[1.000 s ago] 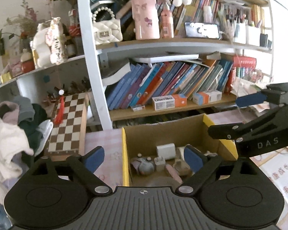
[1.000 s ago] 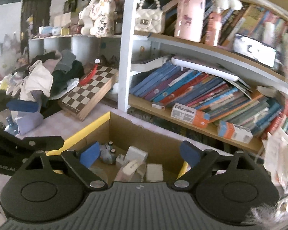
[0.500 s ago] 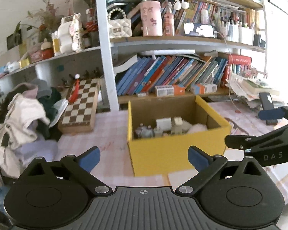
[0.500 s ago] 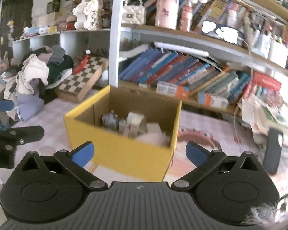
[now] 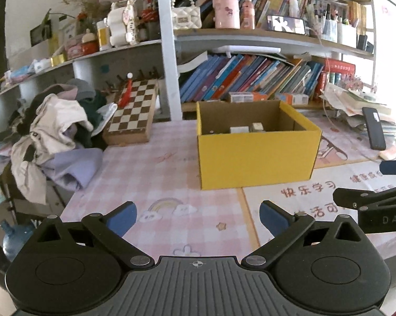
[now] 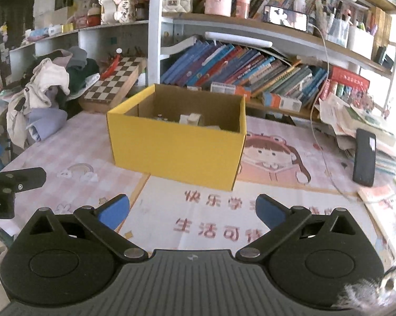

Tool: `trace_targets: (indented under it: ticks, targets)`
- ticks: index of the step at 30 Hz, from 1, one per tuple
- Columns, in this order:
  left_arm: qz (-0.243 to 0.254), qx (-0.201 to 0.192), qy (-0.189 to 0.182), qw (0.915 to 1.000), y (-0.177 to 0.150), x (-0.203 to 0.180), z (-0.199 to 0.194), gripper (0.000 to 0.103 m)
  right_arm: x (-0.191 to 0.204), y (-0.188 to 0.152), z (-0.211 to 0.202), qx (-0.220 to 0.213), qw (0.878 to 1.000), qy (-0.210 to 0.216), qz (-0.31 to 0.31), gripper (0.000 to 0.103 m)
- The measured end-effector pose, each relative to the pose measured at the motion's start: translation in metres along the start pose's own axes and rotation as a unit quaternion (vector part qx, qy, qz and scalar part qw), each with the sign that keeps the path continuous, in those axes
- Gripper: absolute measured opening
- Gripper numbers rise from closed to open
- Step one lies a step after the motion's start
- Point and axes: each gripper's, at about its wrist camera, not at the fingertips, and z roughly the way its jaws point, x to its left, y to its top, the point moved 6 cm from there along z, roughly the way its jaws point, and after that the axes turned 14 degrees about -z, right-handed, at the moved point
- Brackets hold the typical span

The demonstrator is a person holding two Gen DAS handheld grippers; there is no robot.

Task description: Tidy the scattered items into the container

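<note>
A yellow cardboard box (image 5: 256,158) stands open on the pink patterned tabletop, a little way ahead of both grippers. Several small white and grey items (image 5: 246,129) lie inside it, mostly hidden by its front wall. My left gripper (image 5: 198,214) hovers over the table short of the box, open, with nothing between its blue pads. In the right wrist view the box (image 6: 177,152) sits ahead and slightly left, with the items (image 6: 188,118) just showing over its rim. My right gripper (image 6: 191,208) is open and empty too. Each gripper shows at the edge of the other's view.
A chessboard (image 5: 133,110) and a pile of clothes (image 5: 53,131) lie at the left. A black phone (image 6: 364,155), a cable and stacked papers (image 6: 361,121) sit at the right. Shelves full of books (image 5: 245,79) rise behind the box. The table edge is at the near left.
Both grippers have drawn back from above the box, which now stands farther ahead with its yellow front wall in view. Both jaws have widened a little.
</note>
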Motion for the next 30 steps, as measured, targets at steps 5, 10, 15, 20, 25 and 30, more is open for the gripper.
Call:
trace_targets:
  ticks: [5,10,15,20,25,30]
  targets:
    - [0.011,0.010,0.010,0.9998,-0.014,-0.003,-0.004,0.101,0.016,-0.010,-0.006,0.013,1.000,0.011,-0.004,0.103]
    - [0.027,0.020,0.017,0.9993,-0.023,-0.008,-0.004,0.101,0.026,-0.017,-0.005,0.033,0.999,0.017,-0.017,0.103]
    - [0.019,0.028,0.020,0.9992,-0.028,-0.006,-0.004,0.101,0.028,-0.020,-0.006,0.039,0.999,0.021,-0.017,0.103]
    - [0.011,0.033,0.024,0.9991,-0.031,-0.004,-0.004,0.101,0.028,-0.022,-0.005,0.045,0.999,0.023,-0.016,0.103]
    - [0.008,0.037,0.023,0.9990,-0.032,-0.004,-0.004,0.101,0.027,-0.025,-0.004,0.050,0.998,0.026,-0.016,0.103]
    - [0.012,0.037,0.020,0.9990,-0.033,-0.007,-0.003,0.103,0.025,-0.027,-0.004,0.054,0.998,0.027,-0.013,0.103]
